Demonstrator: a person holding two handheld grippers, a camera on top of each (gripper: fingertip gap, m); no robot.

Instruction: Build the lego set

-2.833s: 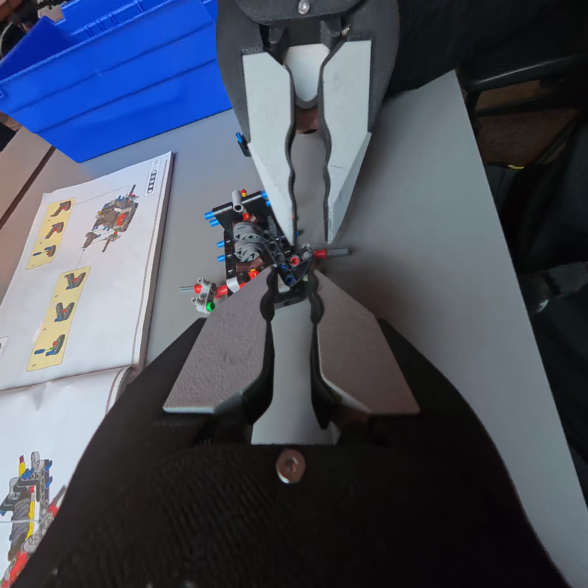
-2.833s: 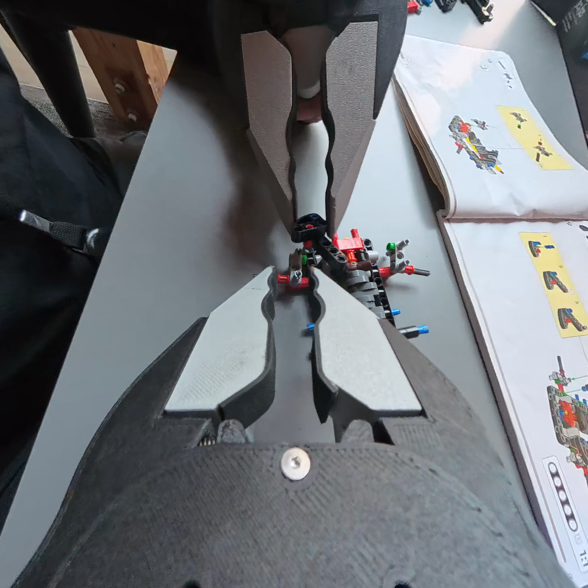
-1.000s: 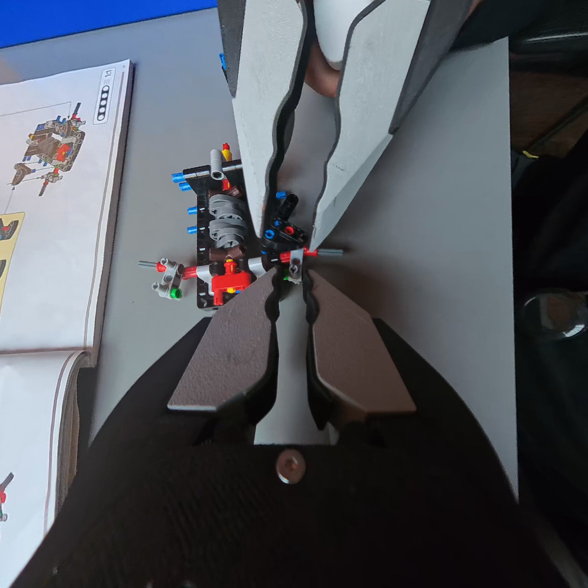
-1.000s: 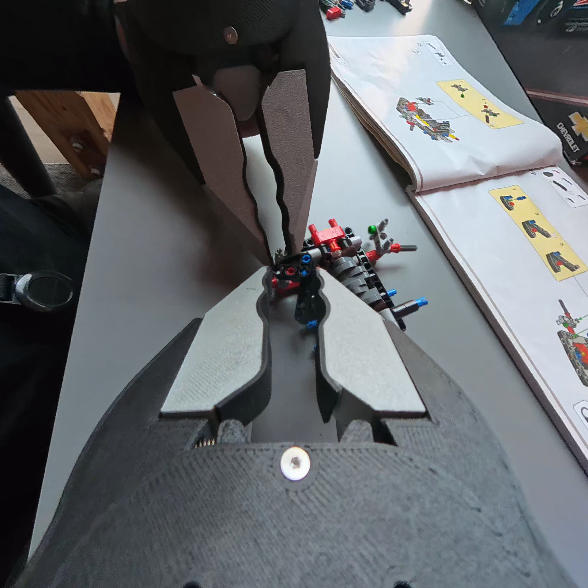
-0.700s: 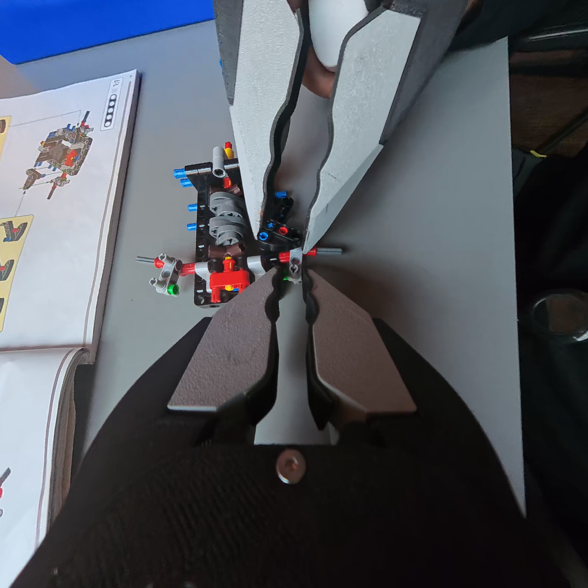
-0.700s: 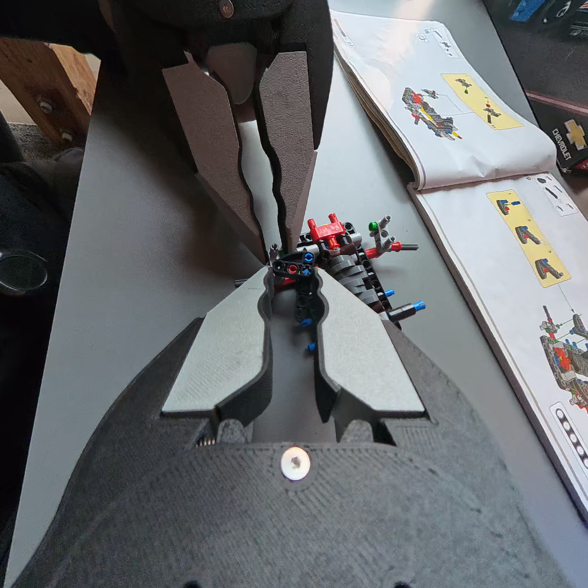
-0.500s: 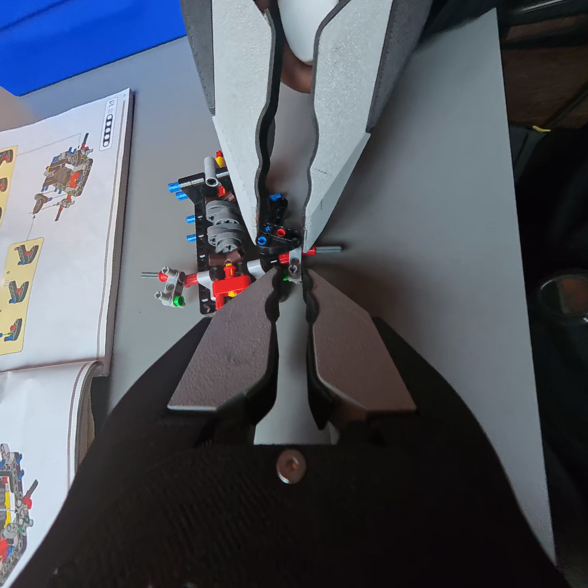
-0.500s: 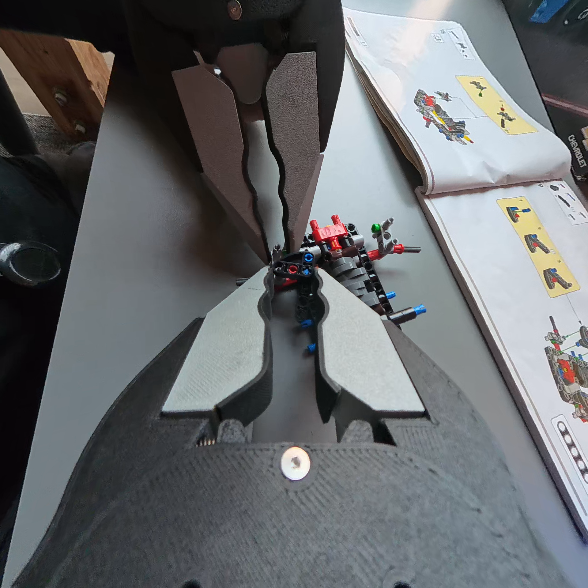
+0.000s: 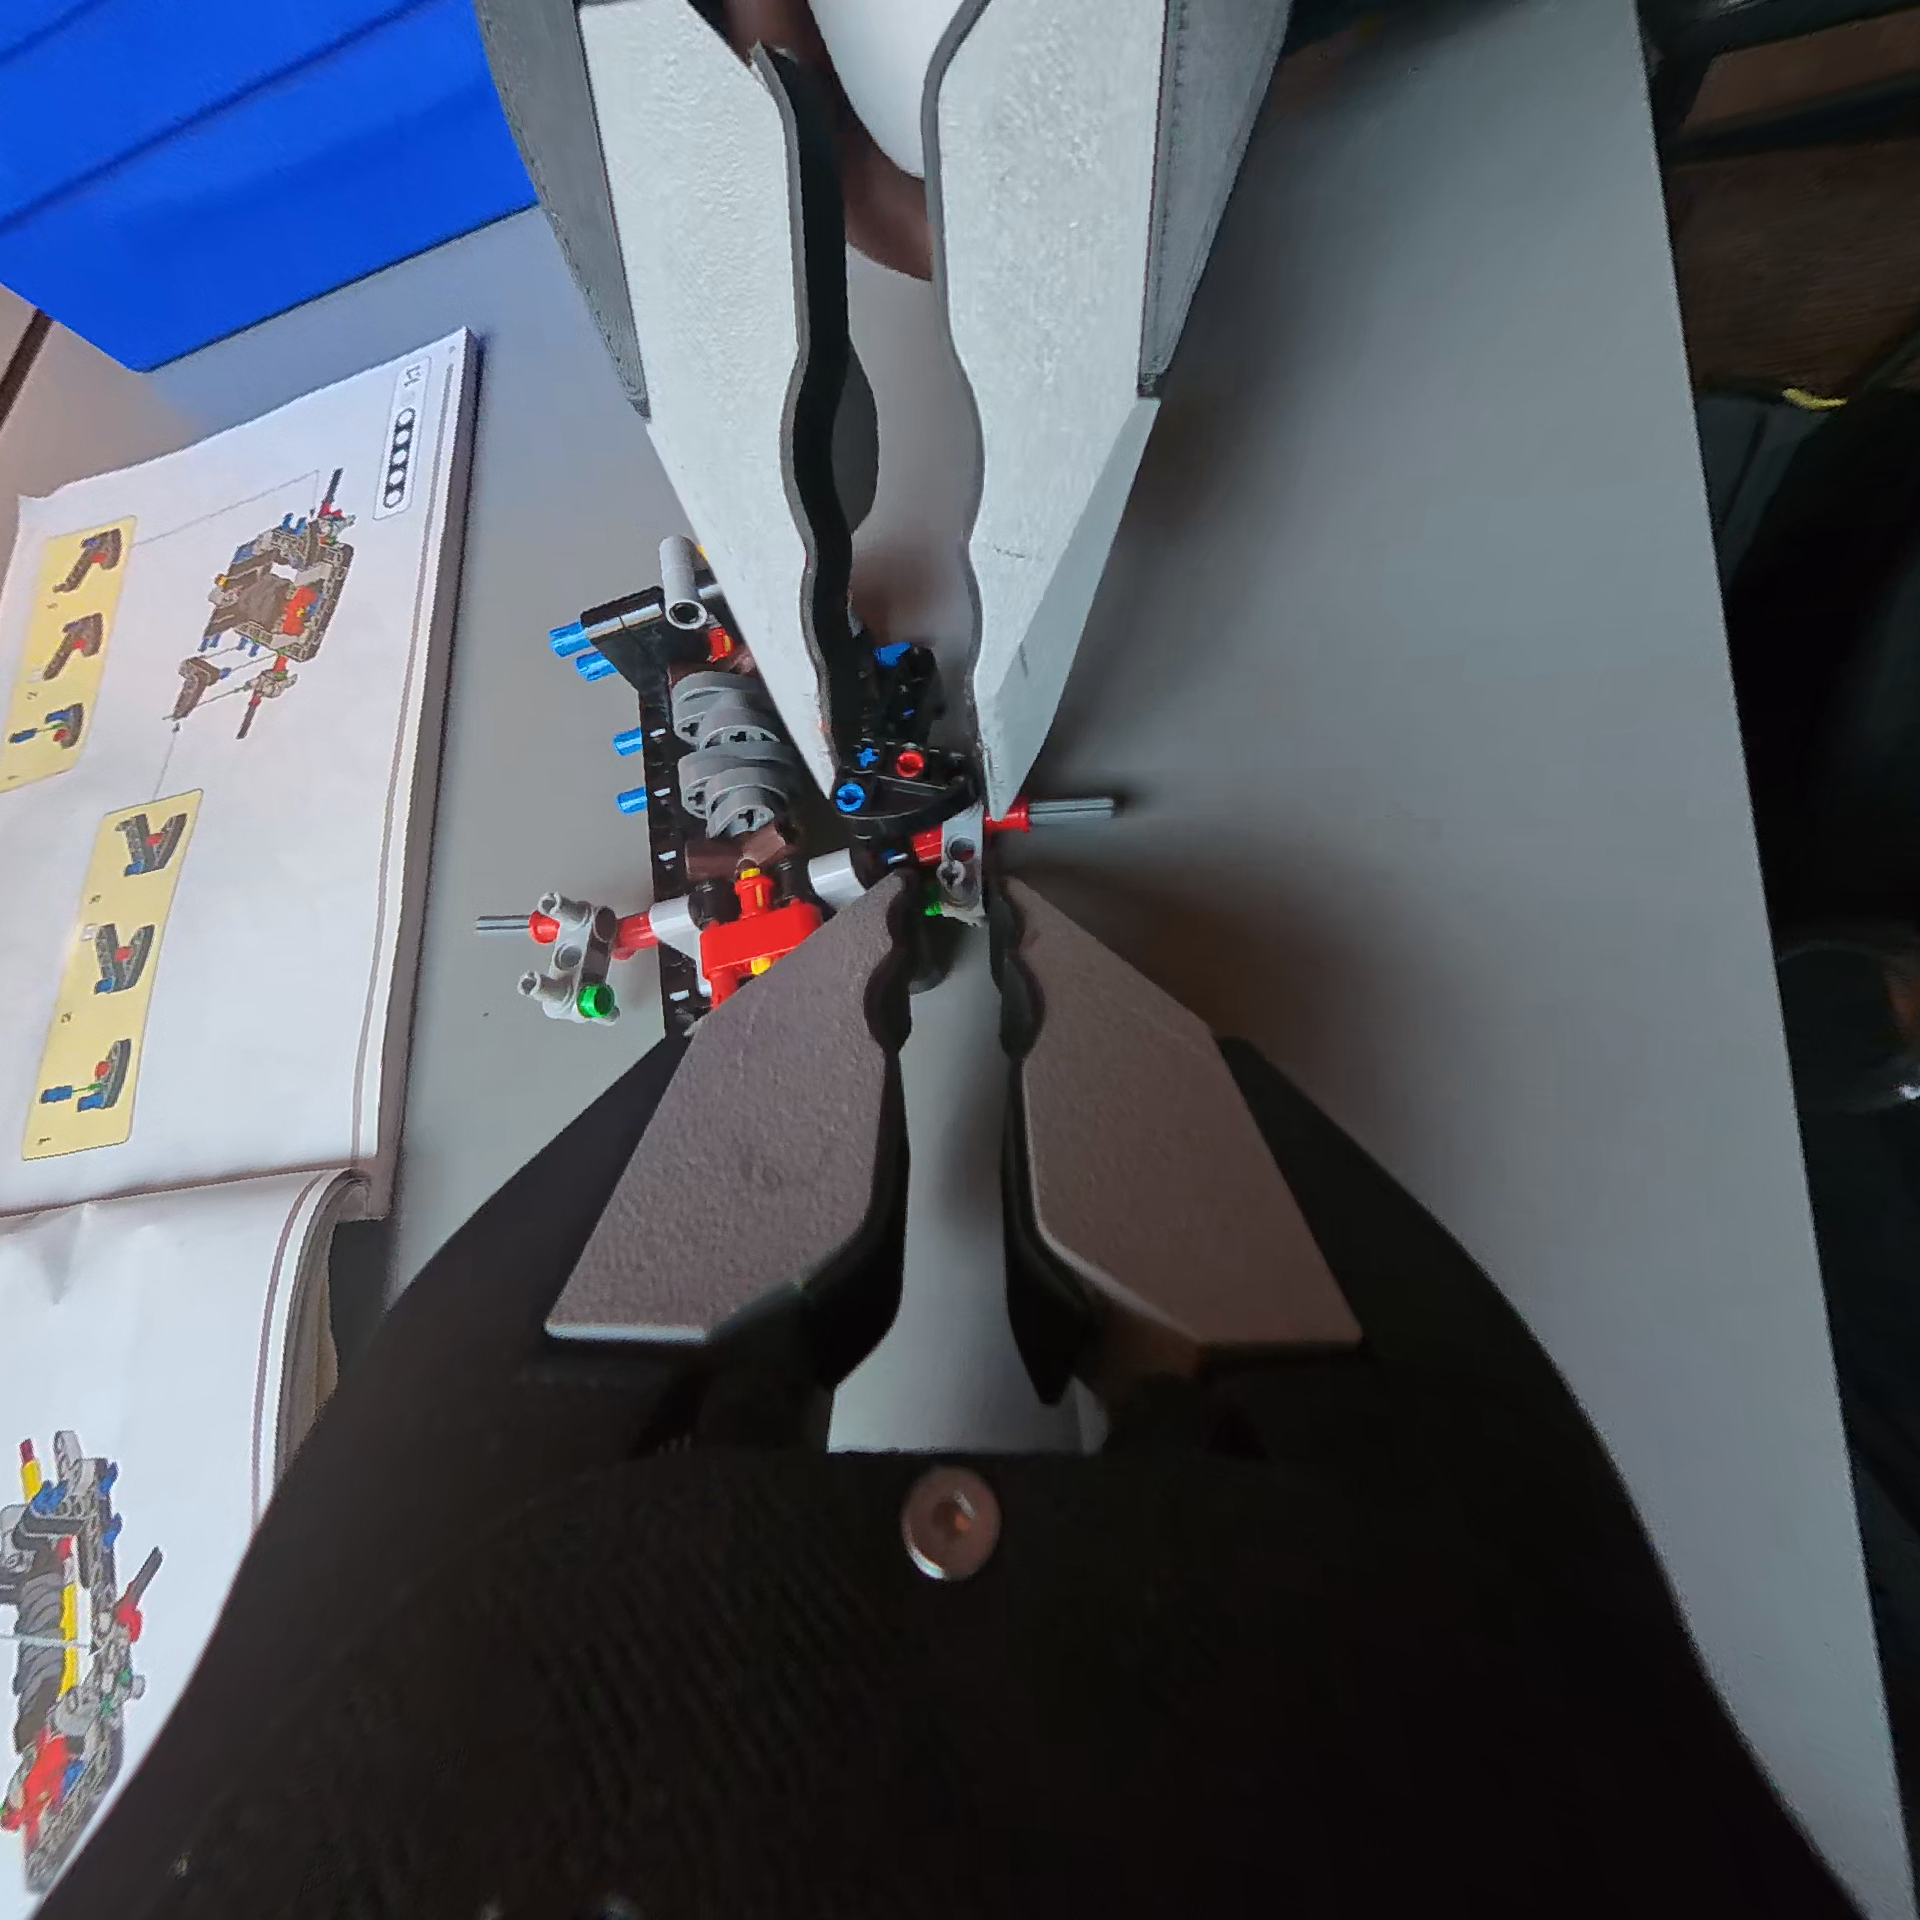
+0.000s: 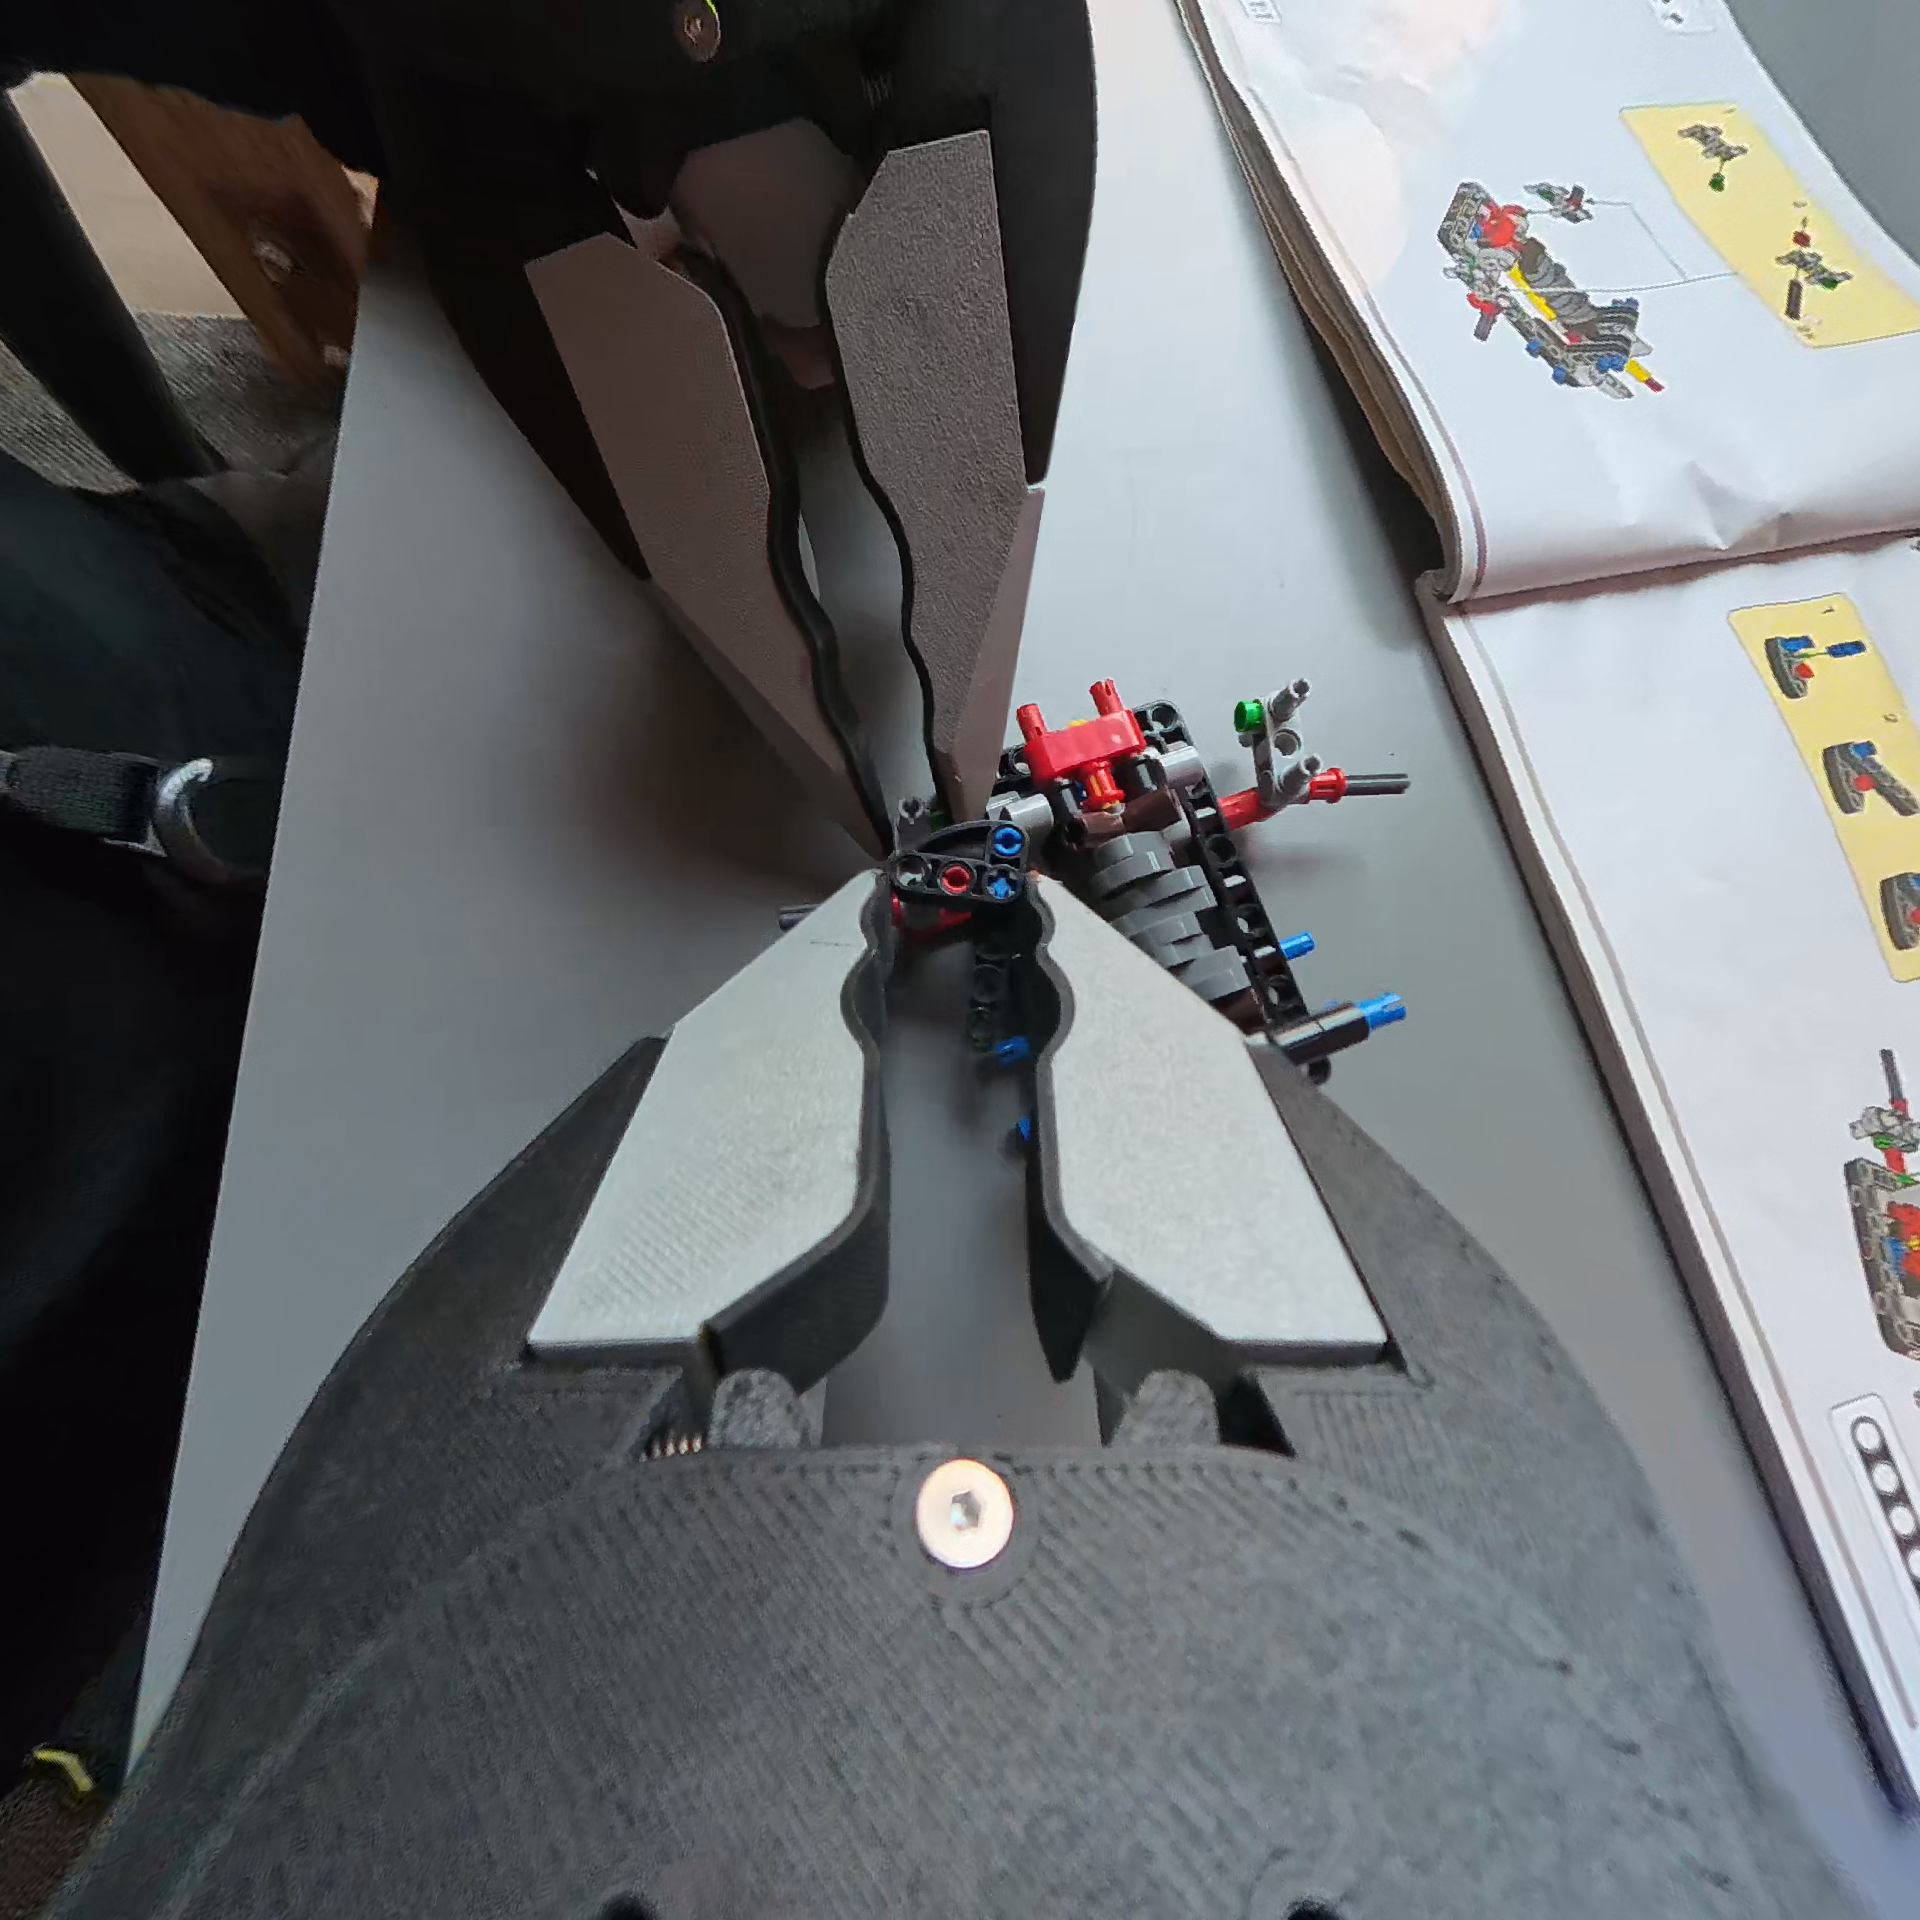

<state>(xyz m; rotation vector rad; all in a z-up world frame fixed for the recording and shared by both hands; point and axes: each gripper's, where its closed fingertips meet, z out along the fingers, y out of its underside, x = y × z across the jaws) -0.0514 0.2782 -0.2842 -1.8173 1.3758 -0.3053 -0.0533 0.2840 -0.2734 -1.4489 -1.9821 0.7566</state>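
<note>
Both tools grip new parts (black liftarm [image 10: 961,868] swapped hand-held gripper)

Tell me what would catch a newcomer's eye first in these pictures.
Two grippers meeting tip to tip over a small lego assembly near the middle of the grey table: the right gripper pinches a black angled piece with red and blue pins, while the left gripper grips the model's near end. Next, the open instruction booklet beside the model, and the blue bin beyond it.
</note>
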